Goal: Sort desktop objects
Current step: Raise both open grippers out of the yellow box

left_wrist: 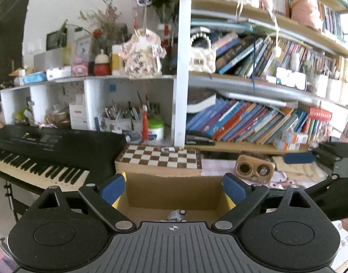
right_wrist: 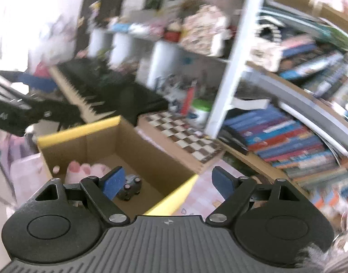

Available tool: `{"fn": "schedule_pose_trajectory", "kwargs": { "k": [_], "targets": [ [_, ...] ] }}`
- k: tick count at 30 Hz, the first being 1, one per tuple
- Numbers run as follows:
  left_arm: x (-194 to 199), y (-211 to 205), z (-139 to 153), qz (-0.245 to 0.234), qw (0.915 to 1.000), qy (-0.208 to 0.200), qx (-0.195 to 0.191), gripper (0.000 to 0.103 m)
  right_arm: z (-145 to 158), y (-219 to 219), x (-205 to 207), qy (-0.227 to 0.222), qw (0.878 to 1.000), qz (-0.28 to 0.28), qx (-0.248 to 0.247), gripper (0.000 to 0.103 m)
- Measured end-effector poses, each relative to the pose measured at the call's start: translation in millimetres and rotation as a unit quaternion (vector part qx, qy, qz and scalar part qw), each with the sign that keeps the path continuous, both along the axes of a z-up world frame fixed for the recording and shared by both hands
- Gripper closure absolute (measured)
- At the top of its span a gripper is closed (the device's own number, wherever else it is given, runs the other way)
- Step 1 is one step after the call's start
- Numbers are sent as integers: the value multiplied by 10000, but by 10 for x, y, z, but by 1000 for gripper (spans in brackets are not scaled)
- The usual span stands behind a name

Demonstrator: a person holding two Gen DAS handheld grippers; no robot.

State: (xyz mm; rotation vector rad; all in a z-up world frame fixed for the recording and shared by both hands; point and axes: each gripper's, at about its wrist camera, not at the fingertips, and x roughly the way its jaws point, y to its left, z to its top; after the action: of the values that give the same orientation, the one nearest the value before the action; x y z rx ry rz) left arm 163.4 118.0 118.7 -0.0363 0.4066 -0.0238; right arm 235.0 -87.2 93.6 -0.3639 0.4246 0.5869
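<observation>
Both tools, left tool (left_wrist: 174, 187) and right tool (right_wrist: 168, 180), stood apart and empty above the cardboard box (right_wrist: 137, 145), which held 1 grey toy car (right_wrist: 130, 187) and a pink plush paw (right_wrist: 85, 170).

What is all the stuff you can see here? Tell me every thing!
cardboard box: one, brown with yellow flap edges, open, in front of both grippers
toy car: one, grey-blue, on the box floor
plush paw: one, pink, inside the box beside the car
chessboard: one, brown and cream, behind the box
keyboard: one, black with white keys, left of the box
wooden speaker: one, tan, right of the chessboard
books: many, mixed colours, leaning on the shelves
white jar: one, green lid, in the cubby
left gripper: one, black with blue pads, open, empty
right gripper: one, black with blue pads, open, empty
</observation>
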Motion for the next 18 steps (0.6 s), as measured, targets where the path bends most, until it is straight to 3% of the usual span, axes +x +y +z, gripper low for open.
{"fn": "schedule_pose_trajectory", "kwargs": {
  "k": [9, 18],
  "targets": [
    [-503, -1, 98, 214, 9989, -382, -176, 6, 146, -432, -576, -398, 9921, -976, 681, 20],
    [-946, -129, 17, 284, 9978, -566, -206, 6, 9, -652, -1191, -394, 9772, -1772, 1105, 20]
  ]
}}
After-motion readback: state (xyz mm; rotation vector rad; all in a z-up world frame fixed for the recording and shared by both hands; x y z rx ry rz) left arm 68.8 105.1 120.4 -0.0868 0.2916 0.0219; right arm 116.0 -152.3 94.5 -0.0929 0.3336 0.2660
